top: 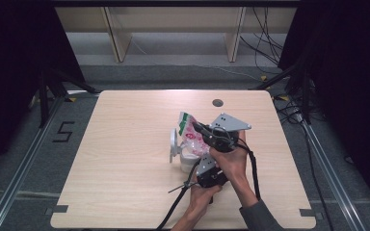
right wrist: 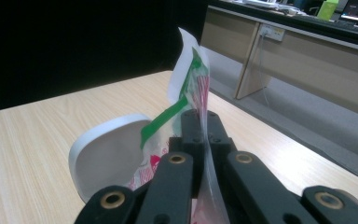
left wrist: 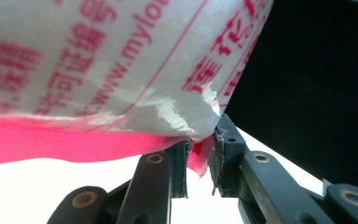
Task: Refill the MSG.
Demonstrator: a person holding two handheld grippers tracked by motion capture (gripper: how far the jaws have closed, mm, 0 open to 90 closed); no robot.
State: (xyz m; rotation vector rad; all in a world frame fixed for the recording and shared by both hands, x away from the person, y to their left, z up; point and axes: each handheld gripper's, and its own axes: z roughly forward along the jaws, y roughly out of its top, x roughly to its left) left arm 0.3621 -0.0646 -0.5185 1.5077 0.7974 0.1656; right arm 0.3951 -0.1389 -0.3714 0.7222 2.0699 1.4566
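Observation:
A clear plastic bag (top: 191, 132) with pink print and a green stripe is held up over the middle of the table. My right gripper (top: 198, 128), with a grey plate on top, is shut on the bag's upper edge; in the right gripper view its jaws (right wrist: 201, 122) pinch the film below the green stripe (right wrist: 168, 116). Nearer the person, my left gripper (top: 196, 163) grips the bag's lower part. In the left gripper view the bag (left wrist: 98, 60) hangs just ahead, and its pink bottom edge (left wrist: 199, 161) sits between the jaws. A white tub (top: 188, 161) with its lid (top: 174, 143) open stands under the bag.
The wooden table (top: 125, 159) has a round cable hole (top: 217, 102) at the back. The tub's raised lid (right wrist: 107, 154) stands left of the bag in the right gripper view. Wooden shelving (top: 173, 29) and loose cables (top: 270, 43) lie beyond the far edge.

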